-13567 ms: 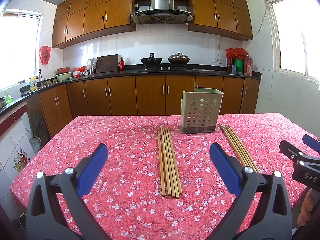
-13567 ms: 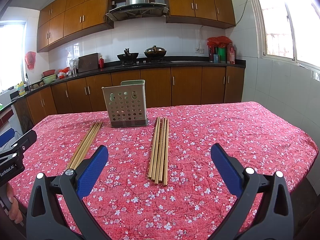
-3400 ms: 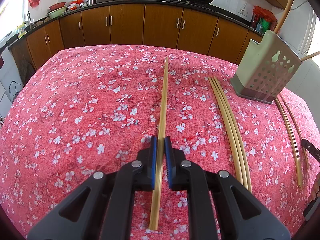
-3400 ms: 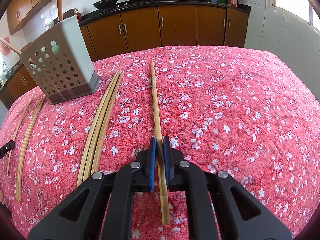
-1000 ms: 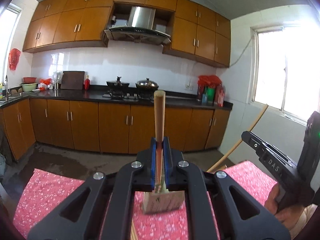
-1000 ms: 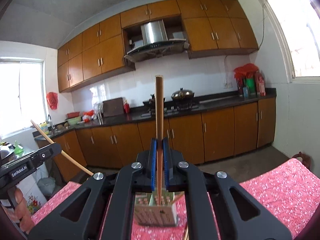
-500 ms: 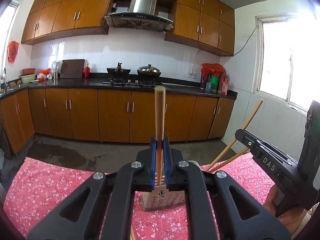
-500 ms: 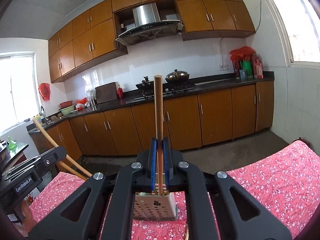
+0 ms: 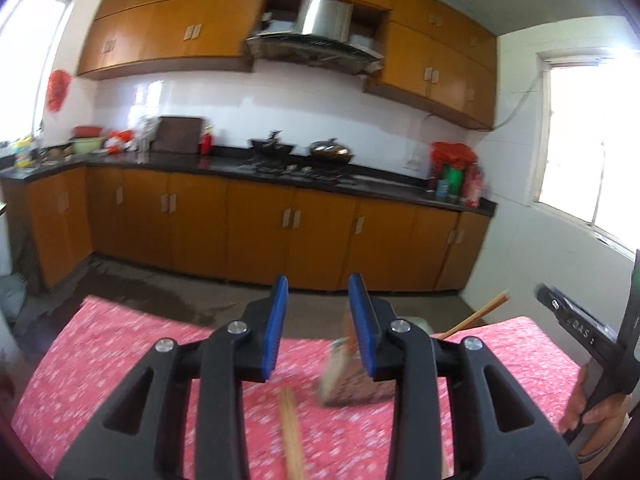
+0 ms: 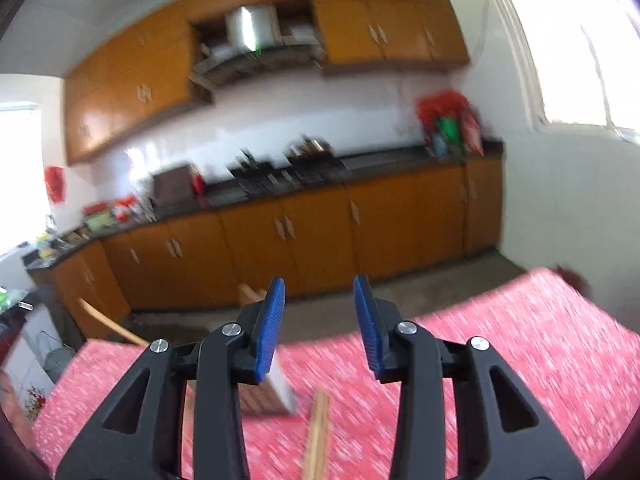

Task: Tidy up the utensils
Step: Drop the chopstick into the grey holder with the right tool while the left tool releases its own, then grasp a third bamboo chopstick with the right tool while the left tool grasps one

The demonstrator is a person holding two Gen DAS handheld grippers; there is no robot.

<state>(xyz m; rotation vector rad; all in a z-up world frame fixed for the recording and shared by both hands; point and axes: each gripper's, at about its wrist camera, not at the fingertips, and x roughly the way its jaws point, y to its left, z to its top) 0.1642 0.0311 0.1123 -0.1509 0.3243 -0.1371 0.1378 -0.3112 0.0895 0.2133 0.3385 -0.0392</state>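
Both views are blurred by motion. My left gripper (image 9: 318,320) is open and empty above the table. The perforated utensil holder (image 9: 348,386) stands just behind its right finger, with chopsticks (image 9: 476,314) leaning out of it to the right. More chopsticks (image 9: 292,432) lie on the red floral tablecloth (image 9: 120,360) below. My right gripper (image 10: 319,318) is open and empty. The holder (image 10: 276,394) sits below its left finger, with a chopstick (image 10: 108,326) sticking out to the left. A chopstick bundle (image 10: 318,436) lies on the cloth (image 10: 500,340).
The other hand-held gripper (image 9: 588,336) and the hand on it show at the right edge of the left wrist view. Kitchen cabinets (image 9: 260,232) and a counter with pans (image 9: 312,152) run behind the table. A window (image 10: 580,40) is at the right.
Both grippers have opened and let go of the chopsticks they held upright over the holder. The chopsticks are no longer between the jaws. Both cameras are moving.
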